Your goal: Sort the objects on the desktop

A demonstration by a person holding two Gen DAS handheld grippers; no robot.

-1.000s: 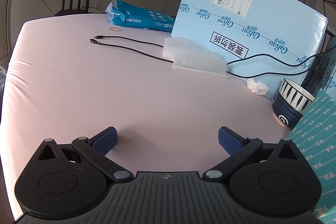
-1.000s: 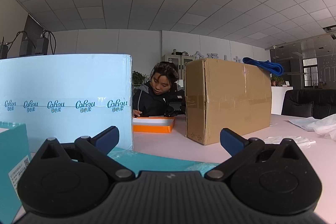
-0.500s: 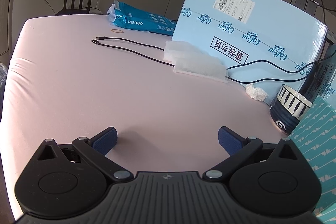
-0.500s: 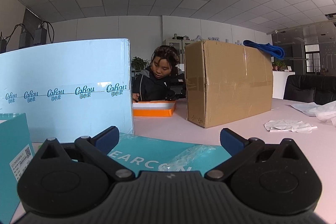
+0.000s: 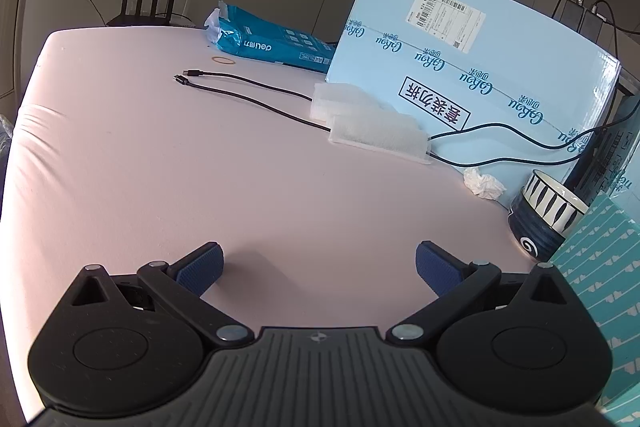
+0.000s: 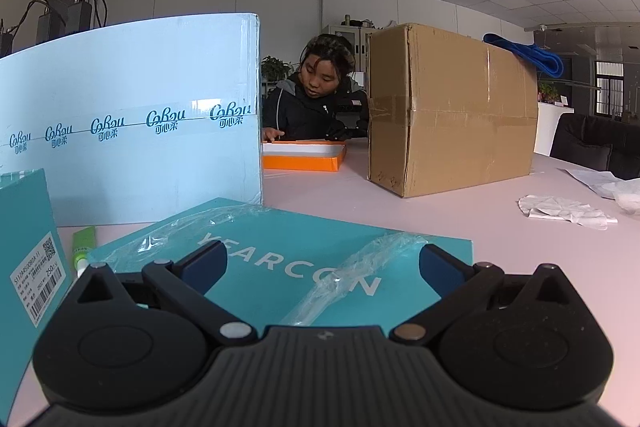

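My left gripper (image 5: 318, 267) is open and empty above the pink table (image 5: 160, 167). Ahead of it lie two black cables (image 5: 248, 95), two white pads (image 5: 376, 135), a crumpled tissue (image 5: 484, 183) and a striped dark-blue cup (image 5: 546, 223) at the right. My right gripper (image 6: 322, 269) is open and empty, low over a flat teal box (image 6: 288, 251) with loose clear plastic wrap (image 6: 348, 275) on it. A green tube (image 6: 83, 247) lies left of that box, beside a standing teal box (image 6: 28, 247).
A large light-blue carton (image 5: 472, 75) stands at the back, also in the right wrist view (image 6: 132, 119). A blue packet (image 5: 272, 43), a rubber band (image 5: 223, 60) and a router (image 5: 148, 7) are far left. A cardboard box (image 6: 452, 107), orange tray (image 6: 304, 155), white tissue (image 6: 564, 213) and a seated person (image 6: 320, 95) are beyond.
My right gripper has tilted downward, bringing the flat teal box and green tube into view. My left gripper has shifted slightly, so the cup and tissue sit further into the frame.
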